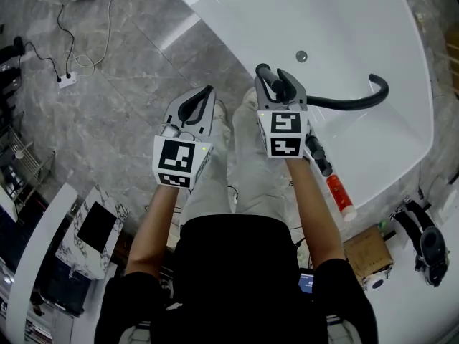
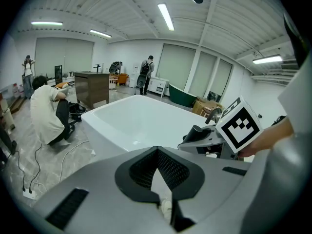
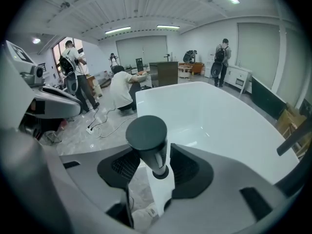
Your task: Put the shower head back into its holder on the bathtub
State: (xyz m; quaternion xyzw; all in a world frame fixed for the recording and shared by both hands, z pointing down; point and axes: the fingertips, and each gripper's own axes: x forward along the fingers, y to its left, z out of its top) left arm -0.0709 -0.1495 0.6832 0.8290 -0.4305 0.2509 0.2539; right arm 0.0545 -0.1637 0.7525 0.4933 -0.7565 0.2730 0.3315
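The black shower head [image 1: 264,72] stands upright at the near rim of the white bathtub [image 1: 344,27], with its round top [image 3: 146,129] facing the camera in the right gripper view. My right gripper [image 1: 276,83] [image 3: 150,149] is open around its neck, and a small gap shows beside the right pad. The holder is hidden under the gripper. A black curved pipe [image 1: 358,102] runs from there over the tub. My left gripper [image 1: 209,90] [image 2: 157,149] hovers over the marble floor left of the tub [image 2: 131,121], shut with nothing in it.
A red and white tube [image 1: 341,194] and a black handle [image 1: 319,156] lie on the tub rim. A cardboard box [image 1: 366,252] sits near the tub's corner. A power strip with cables [image 1: 67,79] lies on the floor. Several people [image 3: 122,89] are in the room behind.
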